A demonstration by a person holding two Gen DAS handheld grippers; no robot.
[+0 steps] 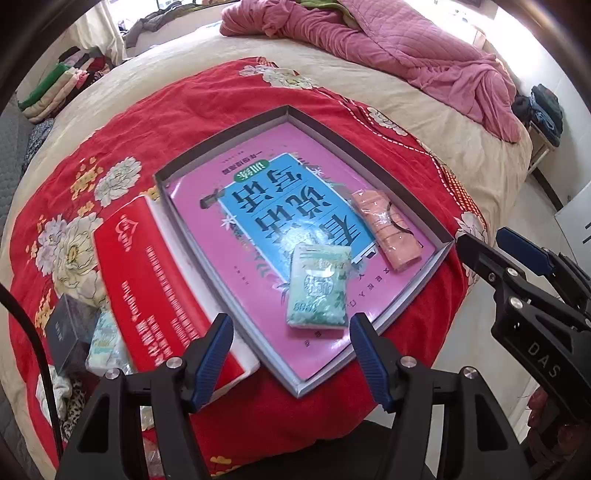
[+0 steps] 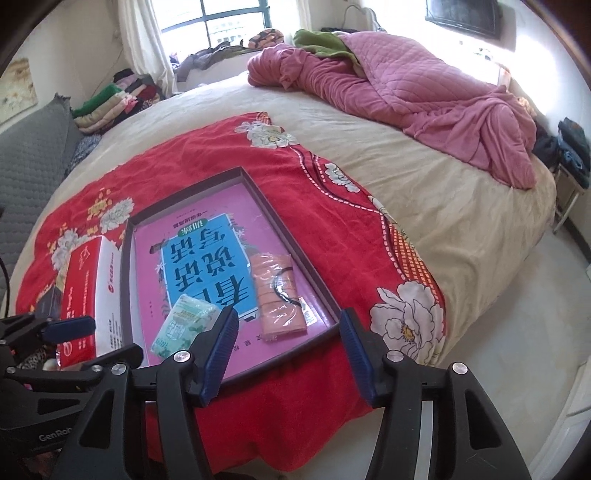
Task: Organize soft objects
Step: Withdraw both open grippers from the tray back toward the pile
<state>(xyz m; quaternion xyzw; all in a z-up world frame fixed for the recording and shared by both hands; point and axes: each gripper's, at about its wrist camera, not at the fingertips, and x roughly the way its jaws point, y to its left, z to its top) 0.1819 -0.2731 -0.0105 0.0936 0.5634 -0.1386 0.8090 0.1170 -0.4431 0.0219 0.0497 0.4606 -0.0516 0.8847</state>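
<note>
Packs lie inside the shallow tray (image 1: 417,295) on the bed: green tissue pack (image 1: 319,291) and pink pack (image 1: 388,230), side by side for tidiness. Left gripper (image 1: 291,354) and right gripper (image 2: 288,347) hang above, jaws parted, empty.

A cream-sheeted bed (image 2: 424,192) with a pink quilt (image 2: 406,96) stands below a bright window (image 2: 229,18).
</note>
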